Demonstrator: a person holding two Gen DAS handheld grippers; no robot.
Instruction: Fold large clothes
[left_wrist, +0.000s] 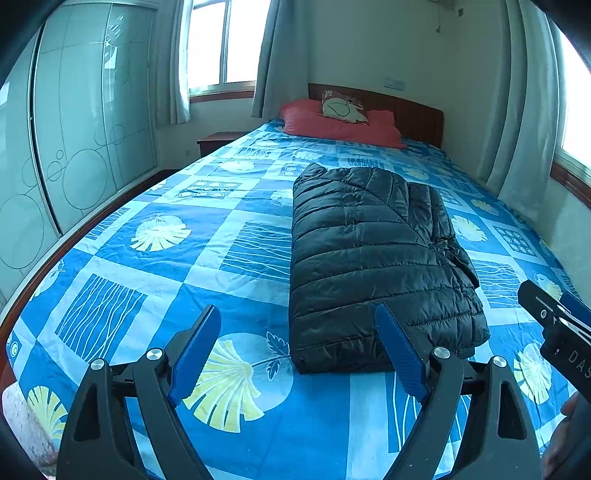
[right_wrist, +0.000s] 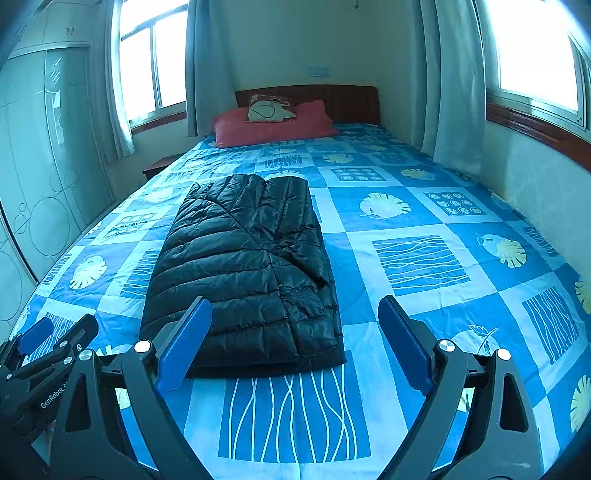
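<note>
We've got both grippers, left (left_wrist: 297, 352) and right (right_wrist: 295, 345), spread wide and empty just short of the folded jacket (right_wrist: 245, 273), probably lining up another fold.

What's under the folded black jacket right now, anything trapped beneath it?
The black jacket lies directly on the blue patterned bedsheet, which shows all around its edges. Nothing sticks out, but the sheet directly beneath it is covered.

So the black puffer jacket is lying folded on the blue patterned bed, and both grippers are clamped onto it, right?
Not quite. The black puffer jacket does lie folded on the blue patterned bed, but neither gripper is clamped on it: the left gripper and right gripper hold nothing, jaws wide apart, as both wrist views show.
</note>
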